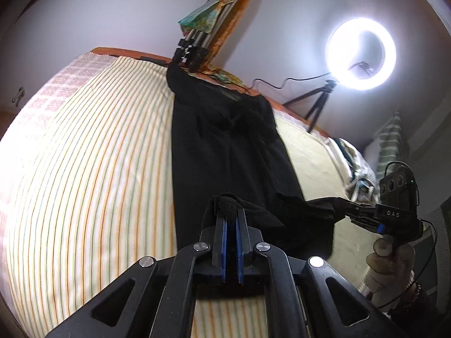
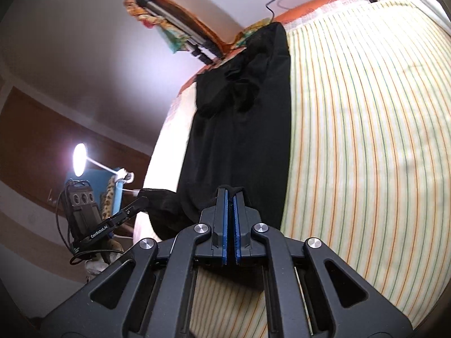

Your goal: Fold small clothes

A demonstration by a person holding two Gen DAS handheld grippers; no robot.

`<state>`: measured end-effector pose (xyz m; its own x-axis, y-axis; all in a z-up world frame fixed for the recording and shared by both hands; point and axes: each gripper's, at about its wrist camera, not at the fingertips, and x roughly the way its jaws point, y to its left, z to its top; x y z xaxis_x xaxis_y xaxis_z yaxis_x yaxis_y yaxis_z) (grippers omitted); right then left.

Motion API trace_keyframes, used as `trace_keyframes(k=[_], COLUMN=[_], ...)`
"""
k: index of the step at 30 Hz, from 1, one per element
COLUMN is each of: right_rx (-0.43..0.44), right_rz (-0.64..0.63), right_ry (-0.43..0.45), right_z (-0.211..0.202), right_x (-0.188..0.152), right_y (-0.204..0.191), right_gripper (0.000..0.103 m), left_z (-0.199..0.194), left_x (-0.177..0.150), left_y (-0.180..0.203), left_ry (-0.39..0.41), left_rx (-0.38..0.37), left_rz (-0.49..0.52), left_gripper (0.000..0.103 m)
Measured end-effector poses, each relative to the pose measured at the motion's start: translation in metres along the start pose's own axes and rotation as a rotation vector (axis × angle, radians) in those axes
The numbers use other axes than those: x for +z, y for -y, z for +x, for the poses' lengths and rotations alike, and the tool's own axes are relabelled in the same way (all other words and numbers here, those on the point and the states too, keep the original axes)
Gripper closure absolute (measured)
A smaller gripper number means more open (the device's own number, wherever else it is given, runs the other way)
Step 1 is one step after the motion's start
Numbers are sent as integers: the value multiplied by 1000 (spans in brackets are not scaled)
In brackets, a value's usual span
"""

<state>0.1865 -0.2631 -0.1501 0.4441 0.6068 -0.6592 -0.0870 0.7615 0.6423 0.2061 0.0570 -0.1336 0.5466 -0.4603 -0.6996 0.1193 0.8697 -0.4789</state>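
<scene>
A long black garment lies stretched lengthwise across the striped bedsheet. My left gripper is shut on one near corner of the cloth, which bunches over its fingertips. In the same view my right gripper pinches the other near corner, held by a hand. The right wrist view shows the black garment running away from my right gripper, shut on its hem, with my left gripper gripping the far corner at the left. The near edge hangs lifted between both grippers.
A bright ring light on a tripod stands beyond the bed at the right. Colourful cloth and a folded tripod lean on the wall behind the headboard. A lit lamp and a blue chair stand beside the bed.
</scene>
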Motion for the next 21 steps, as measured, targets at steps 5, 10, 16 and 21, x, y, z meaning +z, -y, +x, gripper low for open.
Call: trace_keyframes(k=[5,10,16,21], right_rx=[-23,-43,-44,-63], right_rz=[-19,-49,-178,-313], right_ry=[-44,-17,-14,-150], right_z=[20,8,-14,18], right_x=[15,22,3,-19], right_y=[9,10,-9,-28], right_gripper=[96,74,73,73], left_z=[24,20,1,20], left_x=[6,9,-5,-17], left_y=[-12,-17,-4,1], left_ry=[-20,5,-11,-102], left_rx=[30,36,74,84], left_rz=[-7,17,171,242], left_gripper=[96,75,76,81])
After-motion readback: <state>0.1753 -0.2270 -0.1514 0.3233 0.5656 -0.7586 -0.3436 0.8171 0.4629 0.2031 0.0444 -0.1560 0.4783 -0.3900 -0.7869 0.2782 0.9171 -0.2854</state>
